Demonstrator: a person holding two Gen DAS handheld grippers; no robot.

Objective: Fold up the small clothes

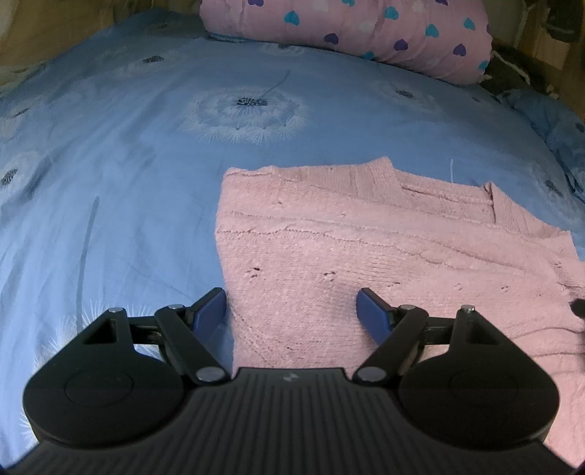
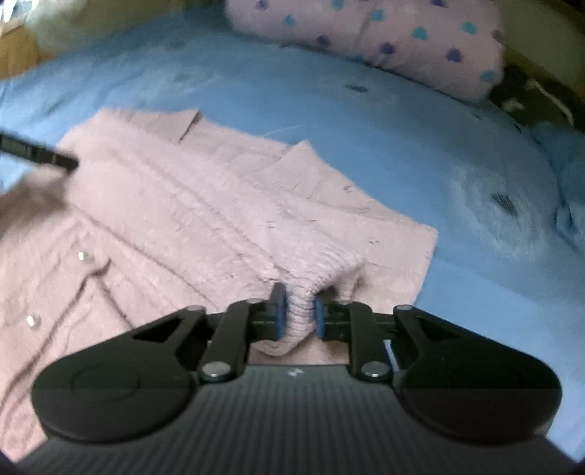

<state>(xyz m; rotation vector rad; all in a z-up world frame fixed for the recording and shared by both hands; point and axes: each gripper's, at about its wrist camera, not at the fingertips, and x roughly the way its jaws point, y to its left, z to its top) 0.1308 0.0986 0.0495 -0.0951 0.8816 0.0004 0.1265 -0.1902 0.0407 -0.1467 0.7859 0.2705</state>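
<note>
A small pink knitted cardigan (image 1: 365, 248) lies flat on the blue bedsheet (image 1: 146, 146). My left gripper (image 1: 292, 310) is open, its blue fingers (image 1: 210, 310) spread over the cardigan's near left edge, holding nothing. In the right wrist view the cardigan (image 2: 182, 204) shows its buttons at left. My right gripper (image 2: 297, 310) is shut on the ribbed cuff of a sleeve (image 2: 310, 270), which is bunched between the pads and lifted slightly over the cardigan's right side. The tip of the left gripper (image 2: 40, 155) shows at the left edge.
A pink pillow with blue and purple hearts (image 1: 365, 33) lies at the head of the bed, also in the right wrist view (image 2: 384, 40). The blue sheet (image 2: 420, 153) has dandelion prints. Dark bedding lies at the far right (image 1: 512, 69).
</note>
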